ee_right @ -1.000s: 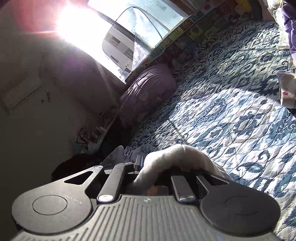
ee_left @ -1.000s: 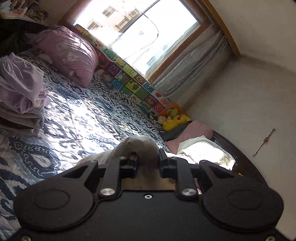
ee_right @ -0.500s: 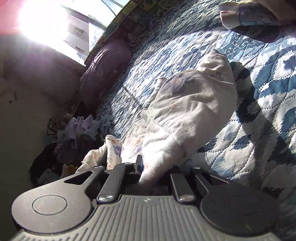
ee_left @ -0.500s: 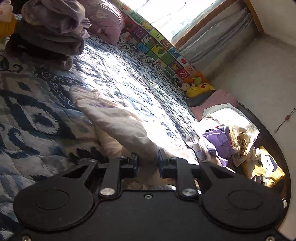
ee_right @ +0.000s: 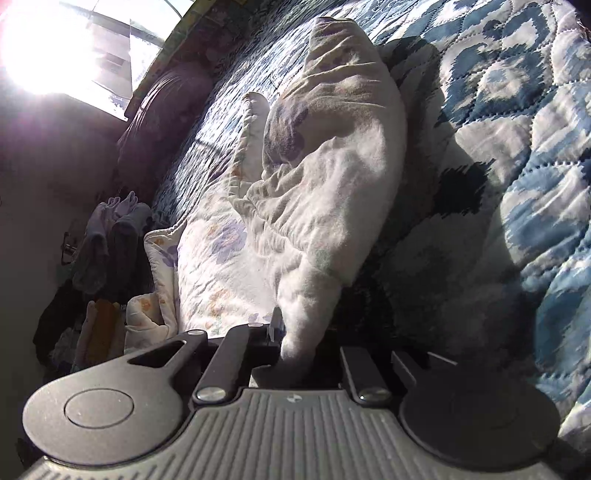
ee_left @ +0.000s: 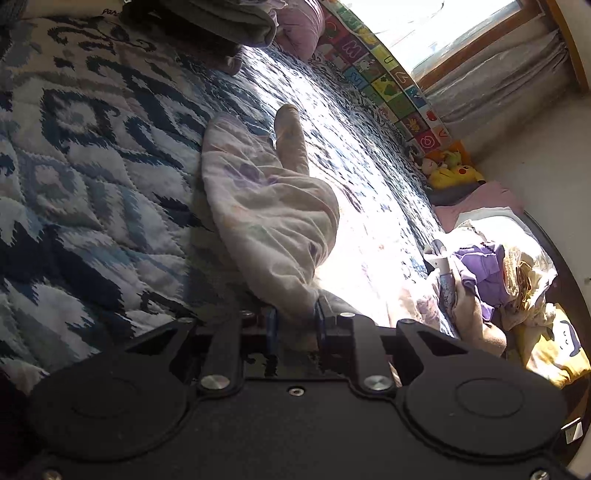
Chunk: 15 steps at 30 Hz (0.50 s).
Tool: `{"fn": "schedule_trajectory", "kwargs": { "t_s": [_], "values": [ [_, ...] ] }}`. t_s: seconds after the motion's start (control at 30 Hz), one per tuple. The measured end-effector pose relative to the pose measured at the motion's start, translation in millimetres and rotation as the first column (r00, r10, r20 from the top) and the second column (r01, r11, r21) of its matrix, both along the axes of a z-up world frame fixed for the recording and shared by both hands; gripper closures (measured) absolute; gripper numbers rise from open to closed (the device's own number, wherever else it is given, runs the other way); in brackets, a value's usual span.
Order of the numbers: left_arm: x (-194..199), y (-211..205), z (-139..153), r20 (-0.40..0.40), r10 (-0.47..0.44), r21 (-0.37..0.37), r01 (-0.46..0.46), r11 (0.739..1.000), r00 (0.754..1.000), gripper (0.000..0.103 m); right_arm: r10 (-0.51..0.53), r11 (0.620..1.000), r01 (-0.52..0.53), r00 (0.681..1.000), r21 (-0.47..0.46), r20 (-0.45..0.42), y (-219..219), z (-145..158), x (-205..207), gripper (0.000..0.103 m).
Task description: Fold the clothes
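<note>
Both grippers hold one pale floral-print garment low over the bed: the left gripper has its jaws clamped on one bunched corner, the right gripper on another. It seems mid-fold or being laid flat; next, the cloth needs spreading smooth. A blue patterned quilt covers the bed, with folded clothes far left and a sunlit window beyond.

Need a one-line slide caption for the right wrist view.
Right gripper pinches a corner of a pale floral garment draped across the blue patterned quilt, sunlit window behind.
</note>
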<state>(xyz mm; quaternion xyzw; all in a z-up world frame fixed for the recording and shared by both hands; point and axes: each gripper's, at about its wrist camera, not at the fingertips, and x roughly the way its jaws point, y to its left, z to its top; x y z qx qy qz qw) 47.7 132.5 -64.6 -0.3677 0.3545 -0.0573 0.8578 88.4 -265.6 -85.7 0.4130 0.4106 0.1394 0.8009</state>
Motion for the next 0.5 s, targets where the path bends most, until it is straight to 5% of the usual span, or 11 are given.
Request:
{"fn": "schedule_trajectory", "kwargs": {
  "t_s": [0.13,0.27,0.5],
  "values": [
    [-10,5,-8,-0.042,-0.010,-0.028,0.009,1.000,0.999,0.073,-0.002,1.000,0.002,1.000,-0.018,0.016,2,0,-11,0.080],
    [-18,22,3,0.004,0.043,-0.053,-0.043,0.998,0.999,0.059,-0.026,0.999,0.027,0.999,-0.017,0.041,-5,0,-23,0.054],
    [5,48,7,0.011,0.123,-0.078,-0.122,0.990,0.992,0.058,-0.200,0.978,0.194,0.977,0.083,0.078,-56,-10,-30,0.050]
  ]
}}
